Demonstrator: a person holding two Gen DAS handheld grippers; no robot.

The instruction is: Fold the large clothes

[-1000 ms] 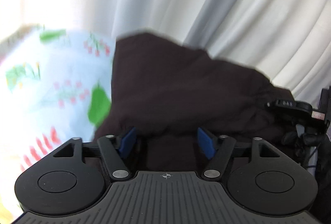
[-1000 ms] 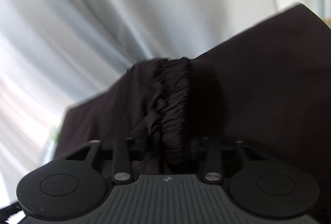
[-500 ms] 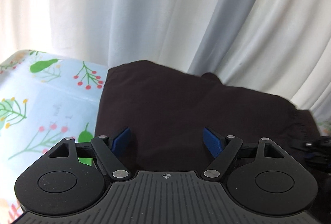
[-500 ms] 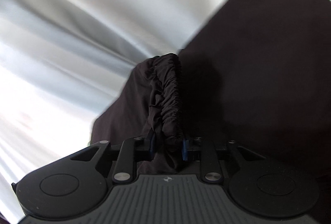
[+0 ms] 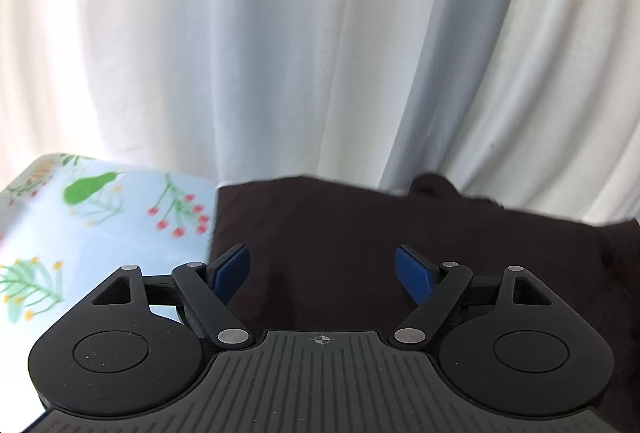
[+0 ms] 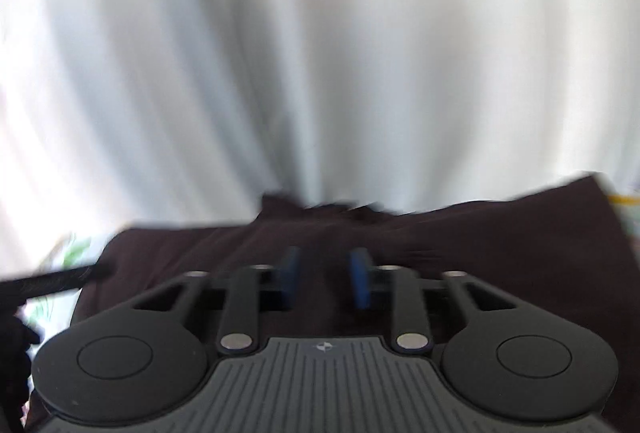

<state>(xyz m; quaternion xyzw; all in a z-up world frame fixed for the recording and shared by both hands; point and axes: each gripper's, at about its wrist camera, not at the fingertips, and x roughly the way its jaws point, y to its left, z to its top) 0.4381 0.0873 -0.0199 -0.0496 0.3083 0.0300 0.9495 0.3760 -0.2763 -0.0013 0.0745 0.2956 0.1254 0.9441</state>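
Note:
The dark brown garment (image 5: 360, 229) lies spread on a floral tablecloth (image 5: 100, 233), and its far edge reaches the curtain. My left gripper (image 5: 322, 273) hovers over the garment's left part near its left edge. Its jaws are wide and still opening, with nothing between the blue pads (image 5: 232, 273). In the blurred right wrist view the garment (image 6: 500, 241) stretches across the frame. My right gripper (image 6: 324, 281) is over its middle, jaws closing. Dark cloth fills the narrow gap between the pads (image 6: 360, 281).
A white pleated curtain (image 5: 280, 53) hangs close behind the table's far edge in both views. Bare tablecloth shows left of the garment and at both sides (image 6: 68, 249) in the right wrist view. A black rod-like part (image 6: 56, 279) juts in from the left there.
My left gripper slid left to the garment's left edge and its jaws widened. My right gripper narrowed on the gathered waistband and rolled level, so the garment now lies across its view.

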